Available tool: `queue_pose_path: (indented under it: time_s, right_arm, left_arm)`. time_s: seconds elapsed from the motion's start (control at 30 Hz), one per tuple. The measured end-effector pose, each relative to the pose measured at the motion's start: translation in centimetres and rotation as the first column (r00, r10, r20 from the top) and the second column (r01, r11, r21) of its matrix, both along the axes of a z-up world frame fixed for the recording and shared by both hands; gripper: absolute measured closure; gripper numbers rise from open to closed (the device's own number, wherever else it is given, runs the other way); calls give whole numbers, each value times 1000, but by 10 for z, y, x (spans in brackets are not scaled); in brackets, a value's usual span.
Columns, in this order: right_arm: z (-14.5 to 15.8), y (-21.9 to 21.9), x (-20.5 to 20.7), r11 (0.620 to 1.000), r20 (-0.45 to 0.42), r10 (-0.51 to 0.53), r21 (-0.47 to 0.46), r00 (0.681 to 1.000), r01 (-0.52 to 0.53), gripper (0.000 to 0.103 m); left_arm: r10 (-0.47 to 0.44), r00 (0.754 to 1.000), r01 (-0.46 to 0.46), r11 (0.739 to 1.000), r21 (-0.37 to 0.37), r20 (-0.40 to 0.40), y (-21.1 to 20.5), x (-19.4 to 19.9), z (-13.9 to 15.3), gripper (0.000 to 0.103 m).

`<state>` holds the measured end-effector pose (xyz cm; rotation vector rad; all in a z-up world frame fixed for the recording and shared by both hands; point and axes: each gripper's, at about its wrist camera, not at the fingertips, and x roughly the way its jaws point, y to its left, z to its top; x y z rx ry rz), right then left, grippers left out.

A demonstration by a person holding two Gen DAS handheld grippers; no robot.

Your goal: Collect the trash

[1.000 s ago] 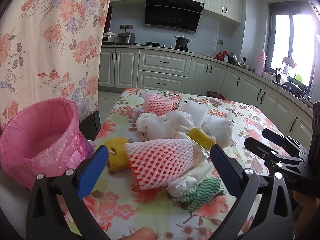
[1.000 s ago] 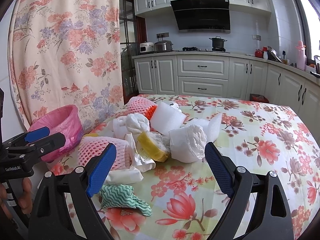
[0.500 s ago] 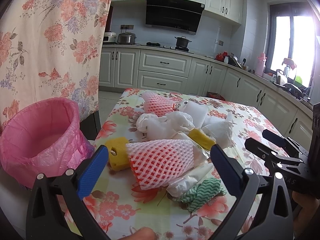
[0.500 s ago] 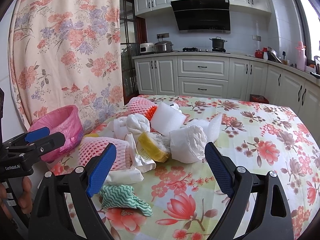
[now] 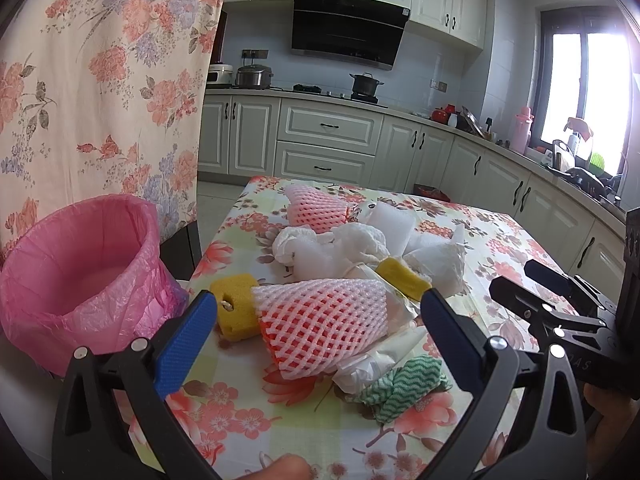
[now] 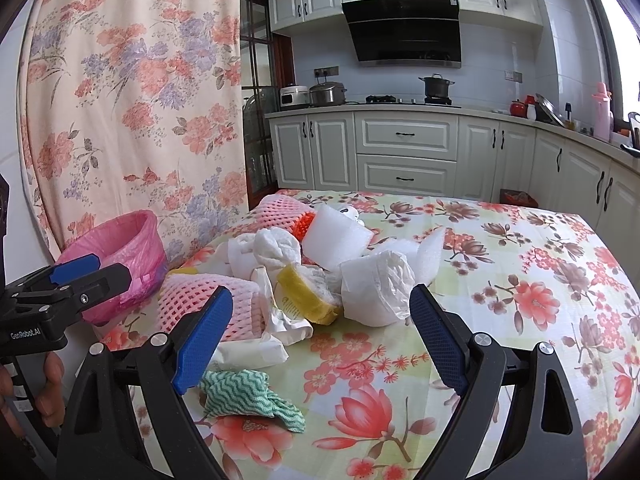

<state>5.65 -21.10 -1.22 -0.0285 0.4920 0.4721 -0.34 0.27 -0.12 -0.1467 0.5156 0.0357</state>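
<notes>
Trash (image 5: 320, 328) heaped; only left view shows bin (image 5: 80, 264) interior.

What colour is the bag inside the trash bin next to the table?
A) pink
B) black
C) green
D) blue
A: the trash bin beside the floral table is lined with a pink plastic bag, seen in both wrist views.
</notes>
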Motion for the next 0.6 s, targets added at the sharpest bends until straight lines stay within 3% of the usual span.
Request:
queue_pose_path:
  time_s: [0.6]
  right_arm:
    - [0,0,0,1000,0,2,0,1000,-2,18]
  left_arm:
    - [2,1000,-2,1000,-6,3,1,0,1,5]
